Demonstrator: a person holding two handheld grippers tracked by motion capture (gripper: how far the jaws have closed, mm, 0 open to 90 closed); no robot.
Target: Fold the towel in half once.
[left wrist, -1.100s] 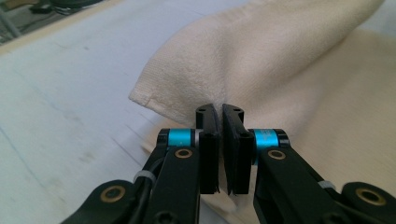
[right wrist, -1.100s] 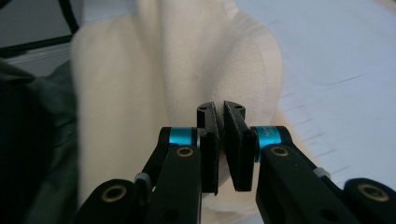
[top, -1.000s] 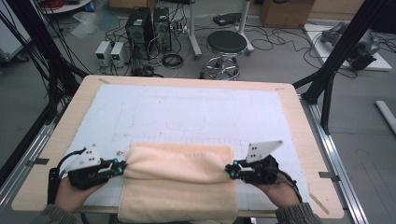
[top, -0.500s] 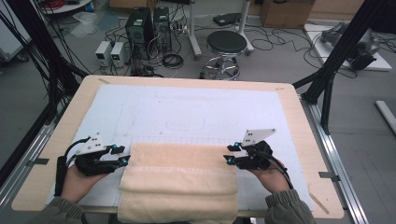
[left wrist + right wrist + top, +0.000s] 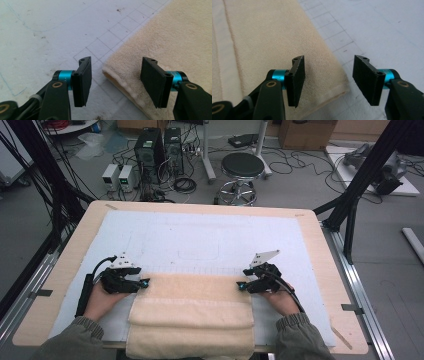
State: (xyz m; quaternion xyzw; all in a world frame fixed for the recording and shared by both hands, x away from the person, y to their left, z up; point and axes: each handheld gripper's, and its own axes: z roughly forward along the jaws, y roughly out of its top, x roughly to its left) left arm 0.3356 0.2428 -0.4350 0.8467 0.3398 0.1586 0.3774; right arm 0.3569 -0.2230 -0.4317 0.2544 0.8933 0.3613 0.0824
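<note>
A cream towel (image 5: 192, 315) lies folded on the white mat (image 5: 200, 235), its near part hanging over the table's front edge. My left gripper (image 5: 145, 284) sits at the towel's far left corner, and my right gripper (image 5: 241, 285) at its far right corner. In the left gripper view the towel (image 5: 170, 42) corner lies flat between the spread jaws of my left gripper (image 5: 116, 80), untouched. In the right gripper view the towel (image 5: 267, 42) corner lies under my right gripper (image 5: 328, 80) the same way. Both pairs of jaws have just been opening.
The mat carries a faint grid and drawn outlines, with bare wooden table (image 5: 320, 250) around it. Beyond the far edge are a black stool (image 5: 242, 167), computer towers (image 5: 160, 145) and cables on the floor. A black frame post (image 5: 360, 185) stands at the right.
Both hands moved away from the person and sank toward the mat. The bulging towel fold they carried now lies flat. Both grippers went from shut on the towel to open.
</note>
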